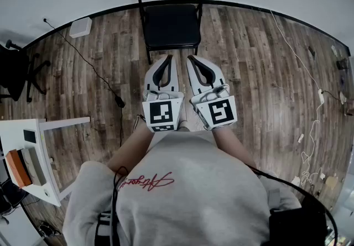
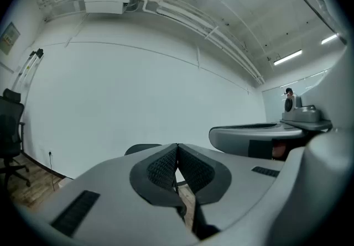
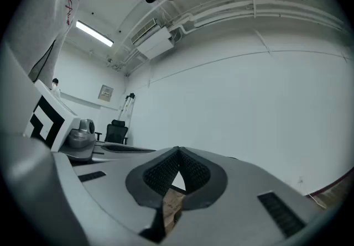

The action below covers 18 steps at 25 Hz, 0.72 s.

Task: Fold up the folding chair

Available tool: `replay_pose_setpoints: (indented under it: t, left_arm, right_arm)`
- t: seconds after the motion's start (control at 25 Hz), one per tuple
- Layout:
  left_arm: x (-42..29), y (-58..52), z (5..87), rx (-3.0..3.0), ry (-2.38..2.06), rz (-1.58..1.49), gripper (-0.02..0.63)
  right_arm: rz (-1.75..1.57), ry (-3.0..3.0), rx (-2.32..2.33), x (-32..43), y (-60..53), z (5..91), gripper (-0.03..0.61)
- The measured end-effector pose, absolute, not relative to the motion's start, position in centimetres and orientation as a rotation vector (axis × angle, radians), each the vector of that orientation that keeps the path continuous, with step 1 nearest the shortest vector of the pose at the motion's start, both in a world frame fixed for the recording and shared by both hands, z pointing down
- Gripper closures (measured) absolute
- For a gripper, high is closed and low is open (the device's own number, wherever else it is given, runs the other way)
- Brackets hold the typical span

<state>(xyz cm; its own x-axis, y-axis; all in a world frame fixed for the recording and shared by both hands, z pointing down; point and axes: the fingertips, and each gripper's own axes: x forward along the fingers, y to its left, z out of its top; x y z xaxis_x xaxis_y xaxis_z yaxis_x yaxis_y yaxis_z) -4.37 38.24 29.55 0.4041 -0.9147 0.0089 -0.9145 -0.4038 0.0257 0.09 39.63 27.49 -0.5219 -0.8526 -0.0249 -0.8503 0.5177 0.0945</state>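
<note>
A black folding chair stands unfolded on the wood floor against the white wall, its seat facing me. My left gripper and right gripper are held level side by side just short of the seat's front edge, touching nothing. Both are shut and empty, their tips meeting. In the left gripper view the shut left gripper hides most of the chair; only the curved top of the chair's back shows. The right gripper is shut in its own view, and the left gripper's body lies beside it.
A black cable runs across the floor left of the chair, from a white box by the wall. A black office chair stands at far left, a white table at lower left. White cords trail on the right.
</note>
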Motion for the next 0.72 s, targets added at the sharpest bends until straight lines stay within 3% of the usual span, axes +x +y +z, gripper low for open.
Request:
replay_pose_setpoints:
  t: [0.72]
  left_arm:
    - [-5.2, 37.3, 31.7, 2.531, -1.540, -0.037, 0.597]
  right_arm:
    - [-0.162, -2.636, 1.531, 1.1, 37.5, 29.3, 0.560]
